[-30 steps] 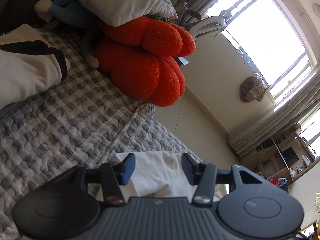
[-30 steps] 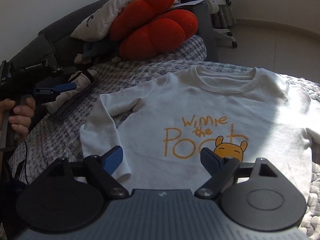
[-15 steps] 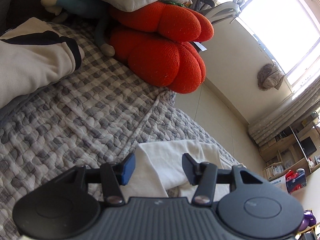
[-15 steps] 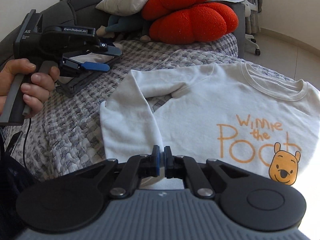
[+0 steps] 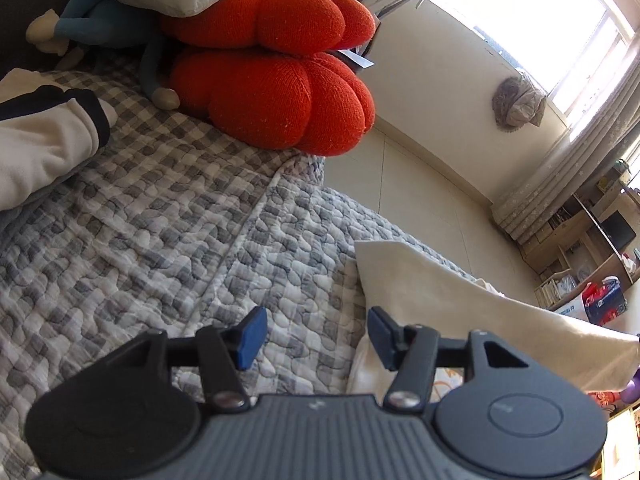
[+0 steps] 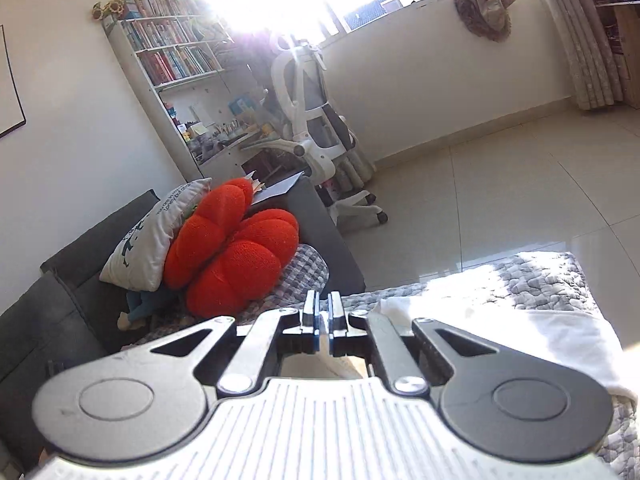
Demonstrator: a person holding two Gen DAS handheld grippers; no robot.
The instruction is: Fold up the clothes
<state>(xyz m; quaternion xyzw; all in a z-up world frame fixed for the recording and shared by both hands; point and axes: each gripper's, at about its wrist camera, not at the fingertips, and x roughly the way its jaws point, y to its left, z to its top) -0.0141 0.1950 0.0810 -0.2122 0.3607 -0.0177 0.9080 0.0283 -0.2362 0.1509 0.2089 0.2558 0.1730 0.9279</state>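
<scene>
The white sweatshirt (image 5: 460, 308) lies on the grey quilted bed cover (image 5: 160, 240), with part of it lifted and stretched up to the right in the left wrist view. My left gripper (image 5: 316, 336) is open and empty, over the cover just left of the sweatshirt's edge. In the right wrist view my right gripper (image 6: 323, 320) has its jaws closed, raised and pointing across the room. White cloth (image 6: 520, 336) of the sweatshirt lies below and to its right. Whether cloth sits between its pads is hidden.
A red plush cushion (image 5: 272, 92) and a white pillow (image 6: 156, 236) sit at the head of the bed. Another cream garment with dark trim (image 5: 44, 140) lies at left. A white office chair (image 6: 312, 120) and a bookshelf (image 6: 172, 56) stand beyond the bed on the tiled floor.
My right gripper shut at the sweatshirt's left edge, then rose and tilted up toward the room. The sweatshirt's near part lifted off the cover. My left gripper stayed open and shifted left of the cloth.
</scene>
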